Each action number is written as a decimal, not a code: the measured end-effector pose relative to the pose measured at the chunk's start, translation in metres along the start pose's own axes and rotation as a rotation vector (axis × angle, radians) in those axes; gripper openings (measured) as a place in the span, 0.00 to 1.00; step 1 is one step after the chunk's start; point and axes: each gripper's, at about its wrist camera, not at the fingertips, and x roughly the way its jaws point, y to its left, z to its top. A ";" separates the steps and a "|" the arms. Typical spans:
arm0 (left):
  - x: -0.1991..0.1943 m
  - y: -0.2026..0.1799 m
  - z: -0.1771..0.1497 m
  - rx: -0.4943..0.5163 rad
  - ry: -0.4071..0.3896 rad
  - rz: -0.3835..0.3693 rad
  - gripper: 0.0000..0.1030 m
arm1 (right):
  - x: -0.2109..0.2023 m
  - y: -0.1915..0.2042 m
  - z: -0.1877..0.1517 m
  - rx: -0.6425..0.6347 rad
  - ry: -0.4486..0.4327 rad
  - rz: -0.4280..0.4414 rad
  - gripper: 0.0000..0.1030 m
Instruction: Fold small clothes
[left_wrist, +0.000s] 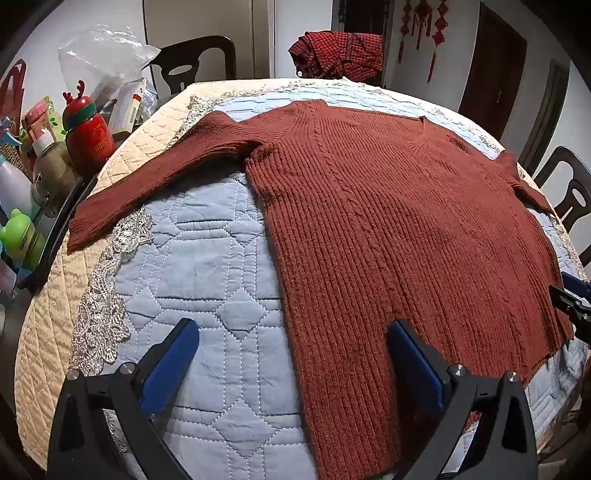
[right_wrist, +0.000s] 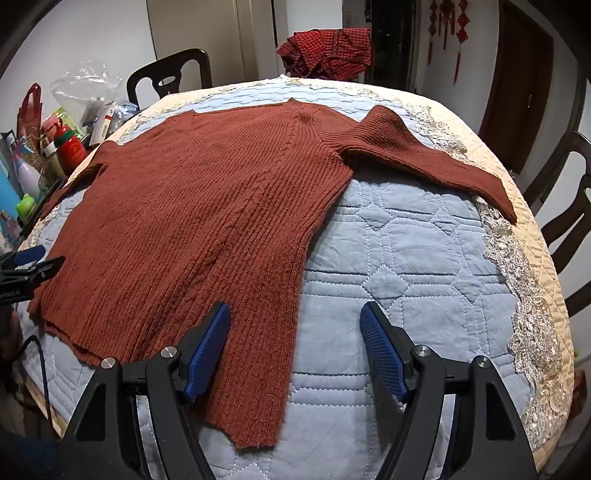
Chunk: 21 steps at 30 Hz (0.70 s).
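Note:
A rust-brown ribbed sweater (left_wrist: 388, 221) lies flat on the quilted blue tablecloth (left_wrist: 207, 251), collar toward the far side, both sleeves spread out. My left gripper (left_wrist: 291, 332) is open above the sweater's lower left hem corner, one finger over the cloth, one over the quilt. In the right wrist view the sweater (right_wrist: 207, 214) fills the left half, its right sleeve (right_wrist: 436, 162) stretched to the right. My right gripper (right_wrist: 295, 317) is open, straddling the lower right hem edge. Neither gripper holds anything.
Bottles, a red reindeer-cap flask (left_wrist: 90, 129) and plastic bags crowd the table's left side. A red checked garment (left_wrist: 338, 55) is heaped at the far edge. Dark chairs (left_wrist: 199, 62) stand around the table. Lace trim (right_wrist: 532, 288) borders the quilt.

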 end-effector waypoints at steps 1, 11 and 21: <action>0.000 0.000 0.000 0.002 -0.001 0.003 1.00 | 0.000 0.000 0.000 0.000 0.000 0.001 0.71; -0.002 -0.001 -0.001 -0.001 -0.007 0.008 1.00 | 0.000 0.000 0.000 0.001 0.001 0.000 0.71; -0.002 0.000 -0.001 -0.007 -0.006 0.011 1.00 | 0.000 -0.001 0.000 0.002 0.000 0.001 0.71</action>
